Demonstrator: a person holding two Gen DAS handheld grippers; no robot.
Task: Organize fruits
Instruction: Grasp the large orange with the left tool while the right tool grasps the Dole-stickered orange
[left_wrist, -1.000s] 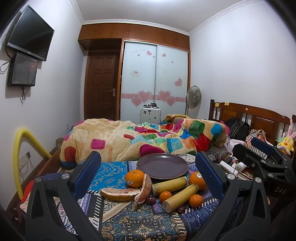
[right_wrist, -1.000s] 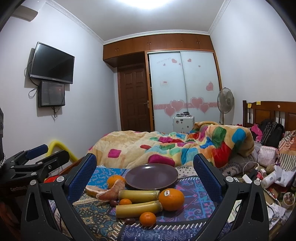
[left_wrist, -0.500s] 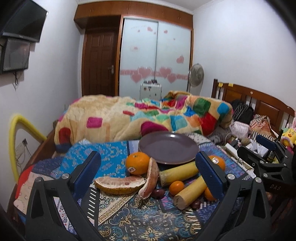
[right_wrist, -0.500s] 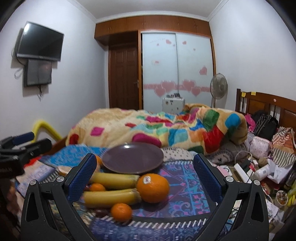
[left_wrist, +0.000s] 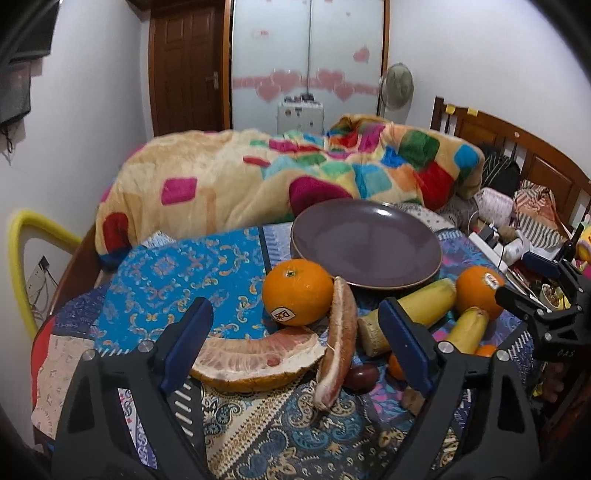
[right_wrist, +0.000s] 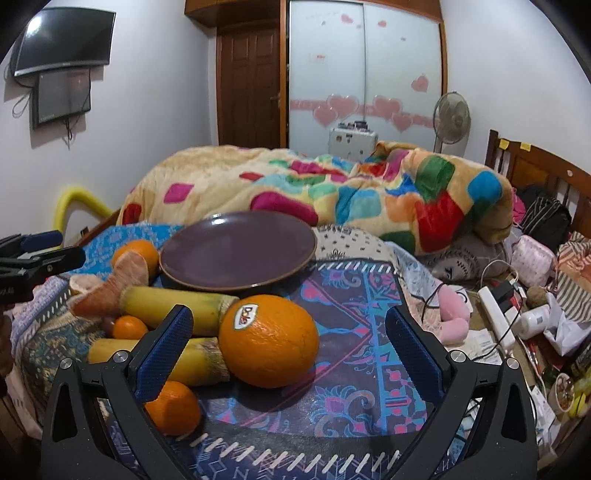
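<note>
An empty dark purple plate (left_wrist: 365, 243) sits on a patterned cloth, also in the right wrist view (right_wrist: 236, 254). In front lie two pomelo wedges (left_wrist: 255, 362), a large orange (left_wrist: 297, 291), two yellow sugarcane pieces (left_wrist: 413, 314), small tangerines (right_wrist: 173, 406) and a second large orange (right_wrist: 269, 339). My left gripper (left_wrist: 295, 350) is open, its fingers either side of the pomelo wedges, just above them. My right gripper (right_wrist: 288, 354) is open, its fingers either side of the second orange. Each gripper shows at the other view's edge.
A colourful quilt (left_wrist: 280, 177) is heaped on the bed behind the plate. Clutter of cables, a power strip (right_wrist: 496, 317), bottles and bags lies to the right by the wooden headboard (right_wrist: 535, 166). A yellow tube (left_wrist: 22, 251) stands at the left.
Both grippers have moved forward and down toward the fruit, which now looks much larger. The left one has closed in on the pomelo wedges, the right one on the large orange. Both stay open.
</note>
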